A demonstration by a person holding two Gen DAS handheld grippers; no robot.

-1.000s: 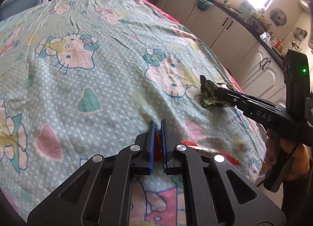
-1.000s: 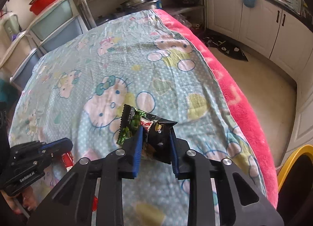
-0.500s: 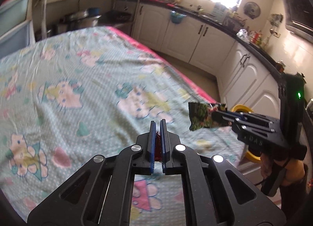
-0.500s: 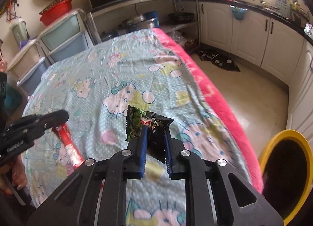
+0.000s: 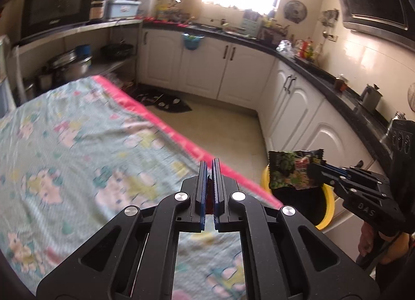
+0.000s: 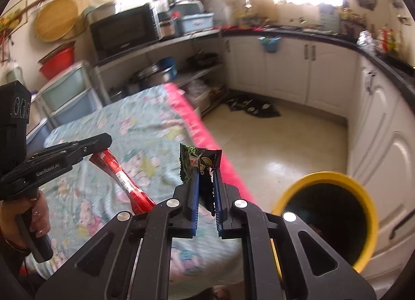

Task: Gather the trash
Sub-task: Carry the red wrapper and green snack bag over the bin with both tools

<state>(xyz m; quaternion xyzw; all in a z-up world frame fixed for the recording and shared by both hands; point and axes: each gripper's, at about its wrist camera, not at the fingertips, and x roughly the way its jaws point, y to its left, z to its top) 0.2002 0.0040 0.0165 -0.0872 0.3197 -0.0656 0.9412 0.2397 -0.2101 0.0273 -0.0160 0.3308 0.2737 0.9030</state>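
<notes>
Now clamped: right tool (image 6: 206, 178) on a green-black snack wrapper (image 6: 198, 164), top poking above the tips, near the yellow bin (image 6: 334, 211) to its right. Left tool (image 5: 210, 170) pinched on a red wrapper (image 6: 122, 178), hanging below it over the patterned bed cover (image 5: 64, 149).

Bed (image 5: 77, 144), teal cartoon-print sheet (image 6: 145, 128) spread over it, pink blanket edge (image 5: 166, 128) showing
</notes>
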